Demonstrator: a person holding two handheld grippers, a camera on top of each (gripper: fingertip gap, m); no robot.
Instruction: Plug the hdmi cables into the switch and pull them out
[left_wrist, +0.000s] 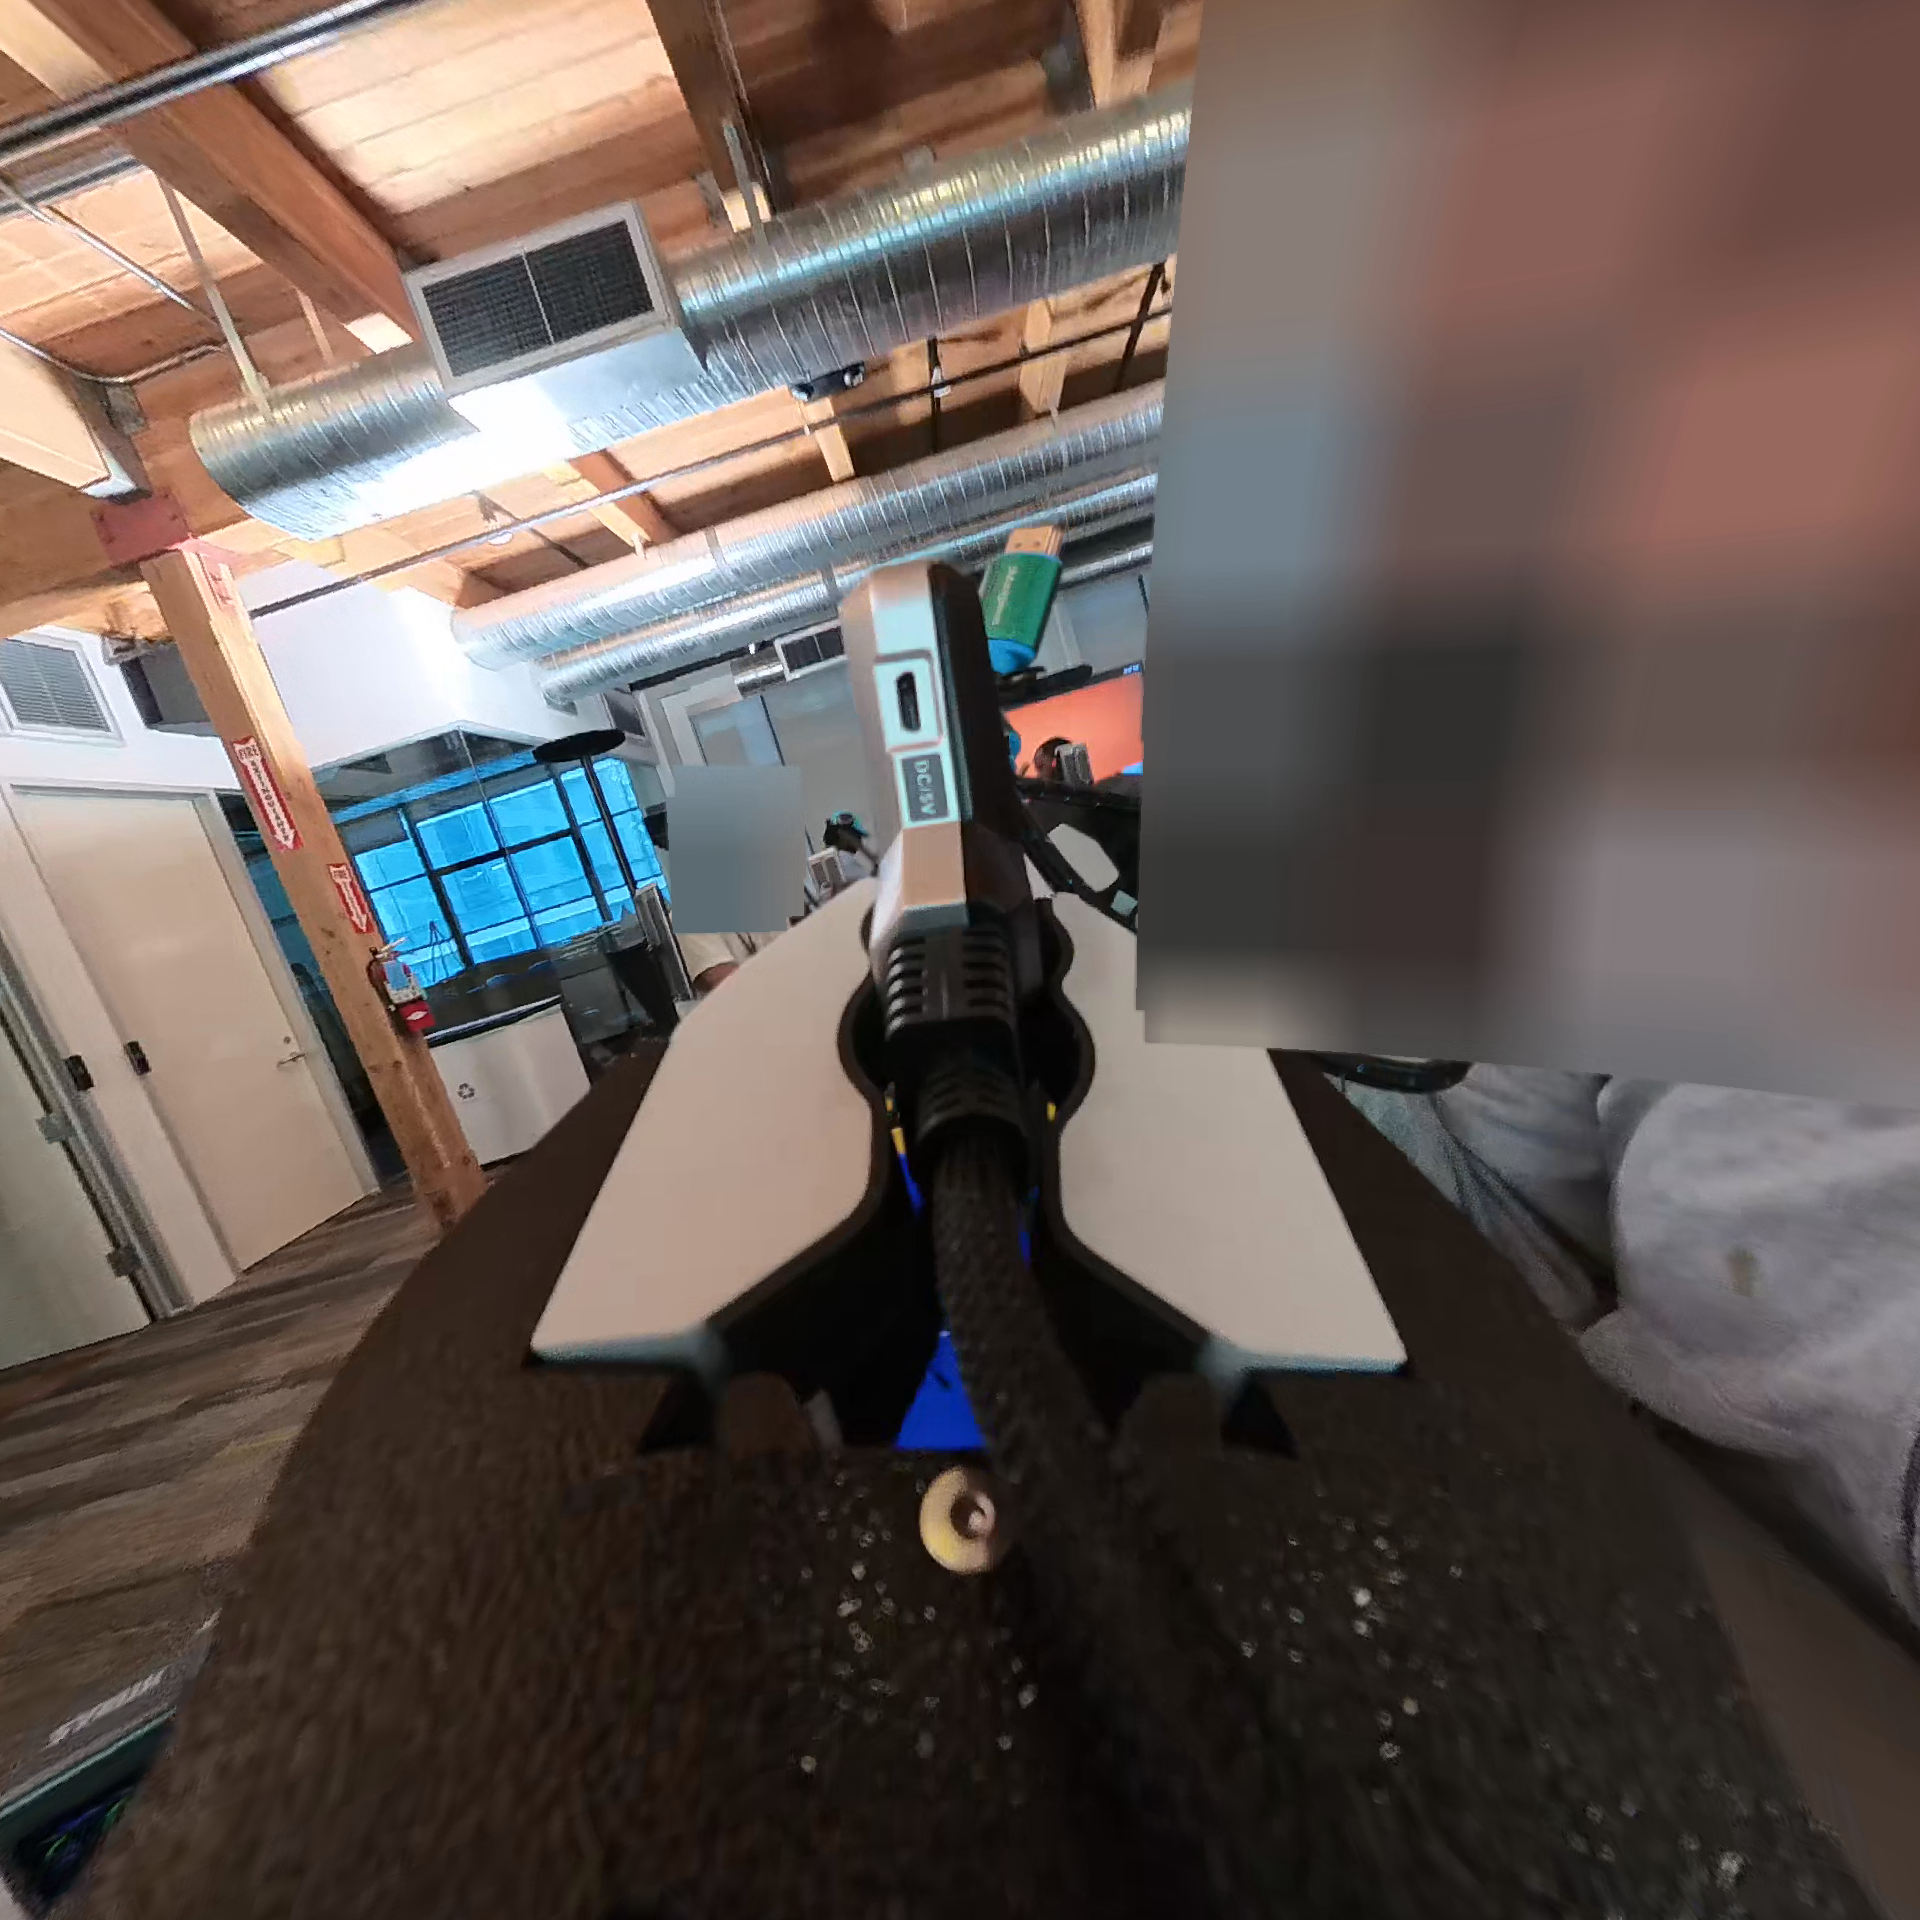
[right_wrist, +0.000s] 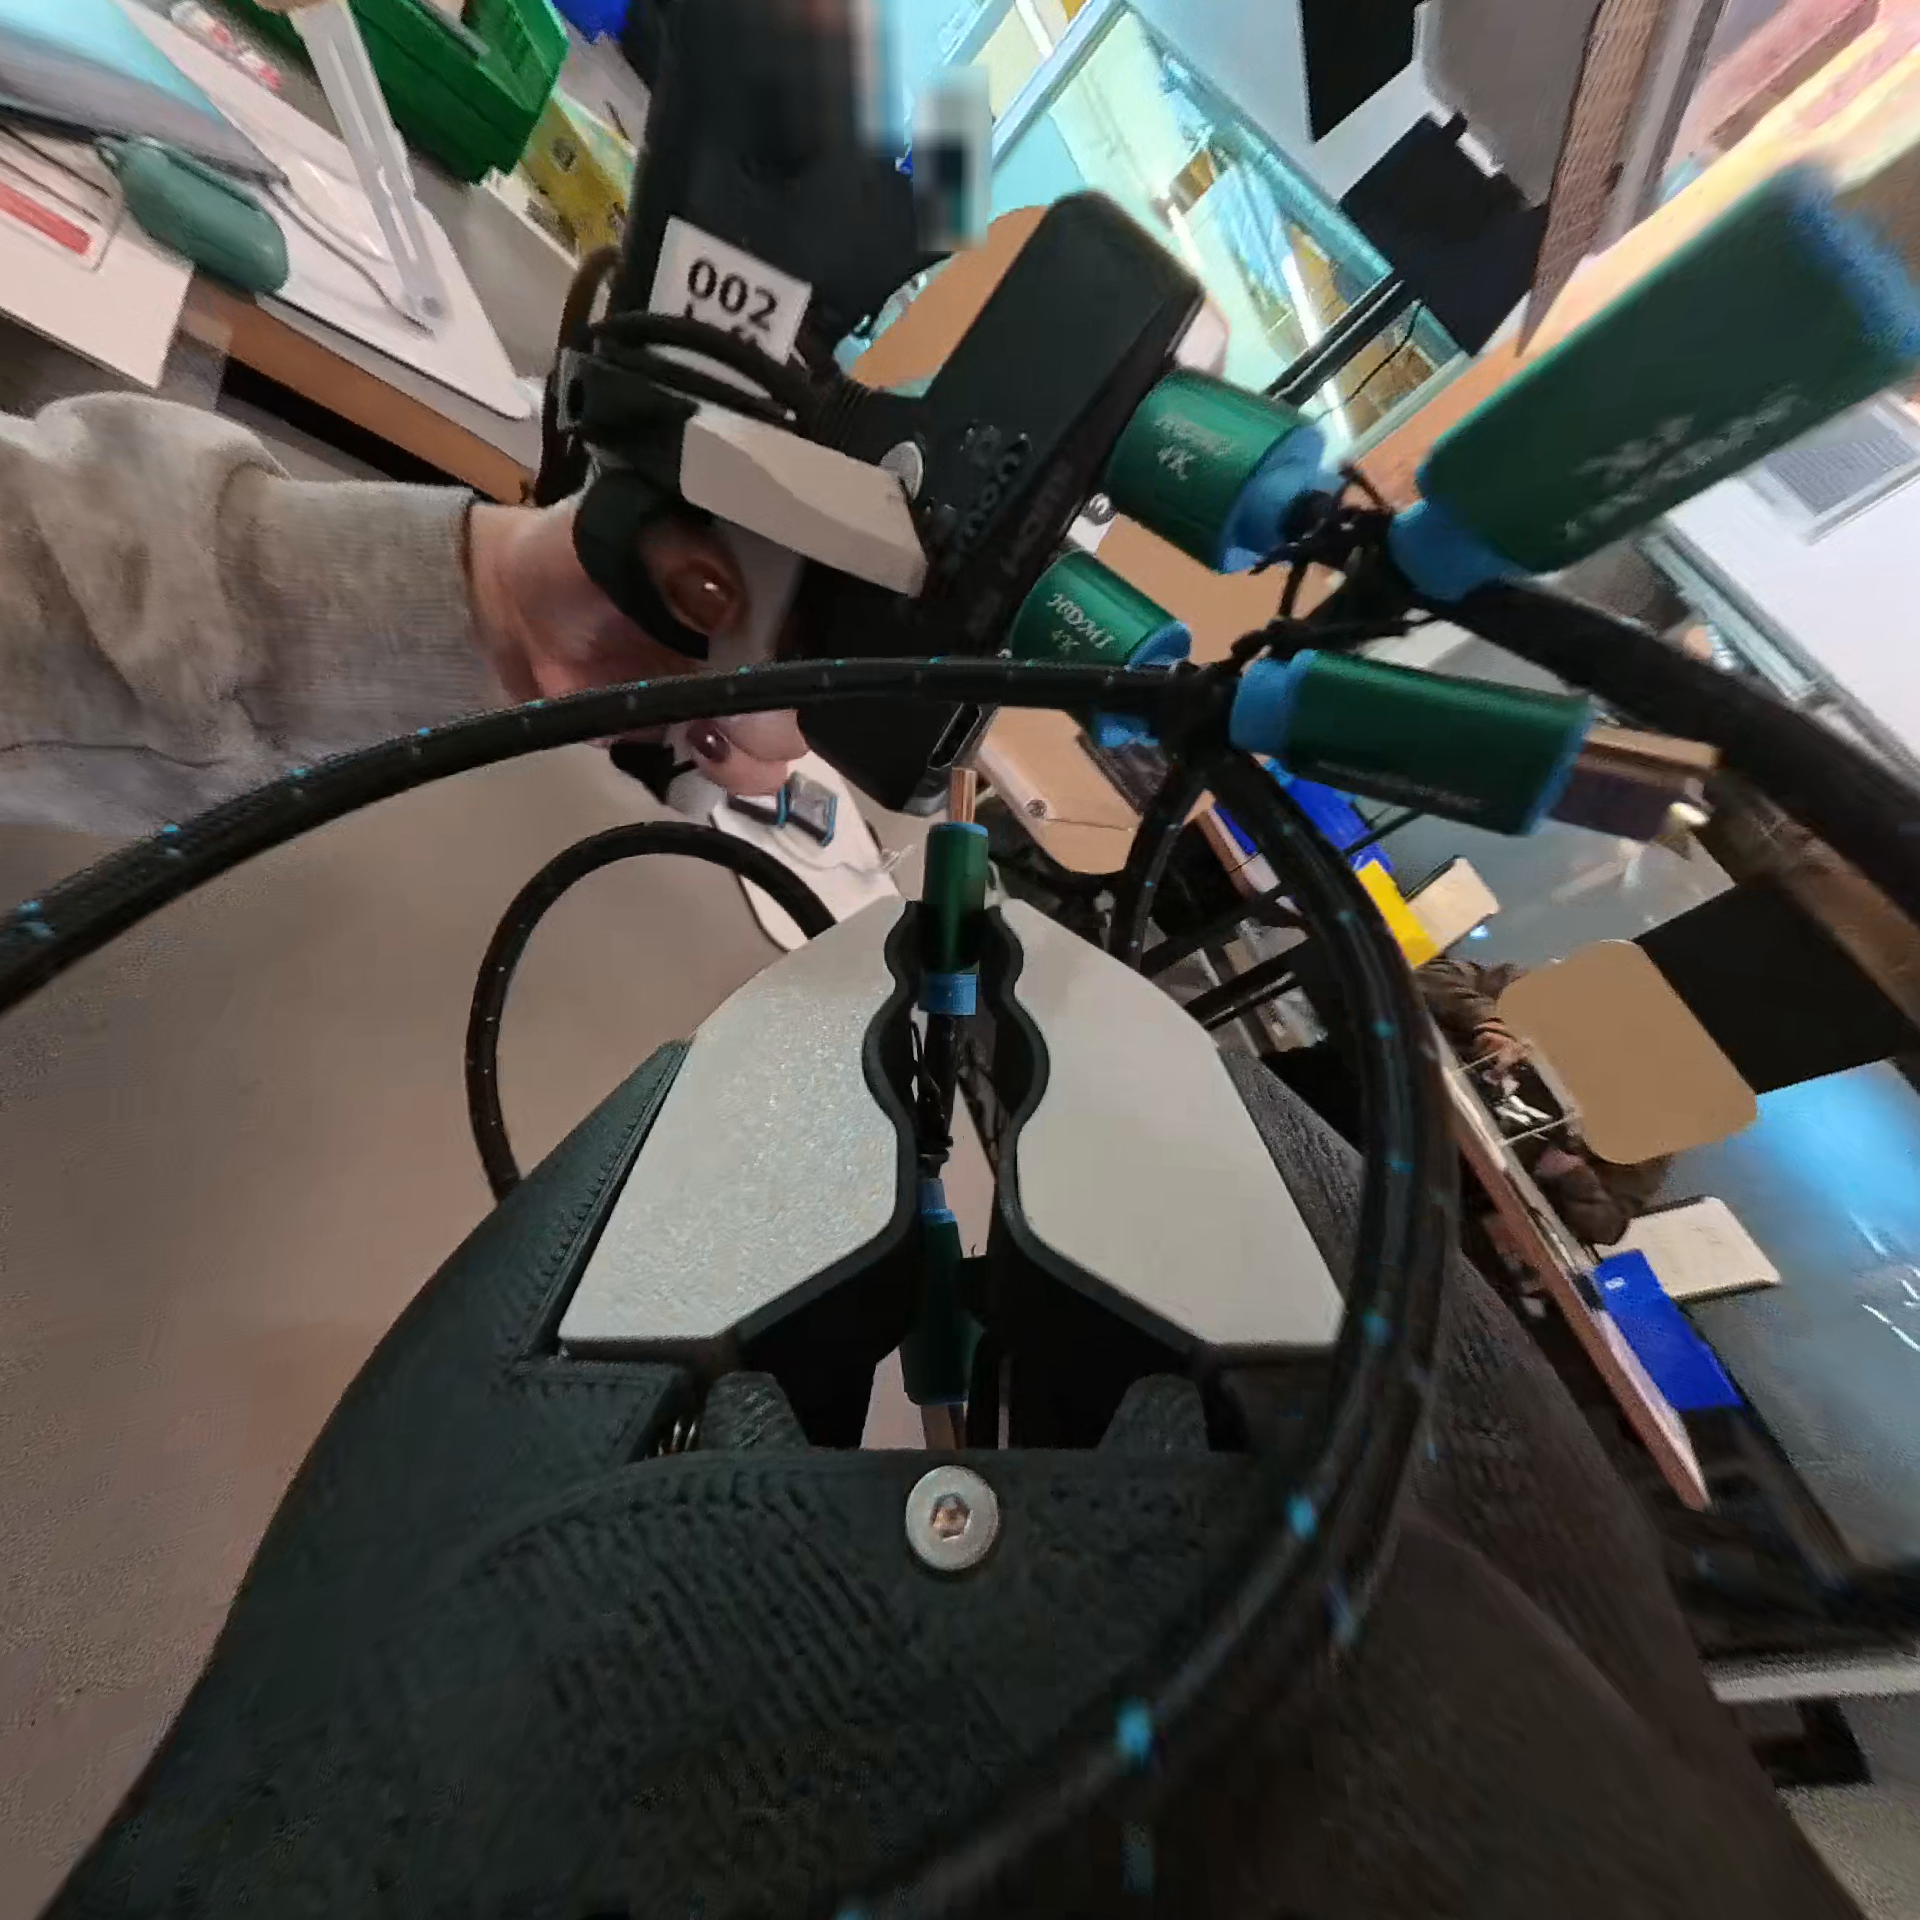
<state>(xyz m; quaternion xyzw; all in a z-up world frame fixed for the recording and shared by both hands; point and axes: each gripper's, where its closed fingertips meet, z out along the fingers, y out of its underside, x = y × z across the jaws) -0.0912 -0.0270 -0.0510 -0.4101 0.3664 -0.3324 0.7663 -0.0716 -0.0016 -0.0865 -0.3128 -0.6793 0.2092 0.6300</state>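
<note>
My left gripper (left_wrist: 961, 956) is shut on the cable end of a grey and black adapter box (left_wrist: 914, 727), raised and pointing up. Its black braided cable (left_wrist: 997, 1247) runs back between the fingers. My right gripper (right_wrist: 956, 935) is shut on a small green plug (right_wrist: 954, 883) with a blue collar. The plug's copper tip sits just below an open port (right_wrist: 961, 732) on the box (right_wrist: 1039, 416). The right wrist view shows the left gripper (right_wrist: 914, 520) holding the box. Two green plugs (right_wrist: 1195, 457) (right_wrist: 1091, 618) sit in the box. Other green plugs (right_wrist: 1413, 732) hang close by.
A black braided cable (right_wrist: 623, 701) arcs across in front of my right gripper. A person's grey sleeve (right_wrist: 208, 582) is at the left. A desk (right_wrist: 343, 343) with papers and a green case (right_wrist: 208, 229) lies behind. Metal ducts (left_wrist: 914, 239) and a wooden post (left_wrist: 301, 883) are overhead.
</note>
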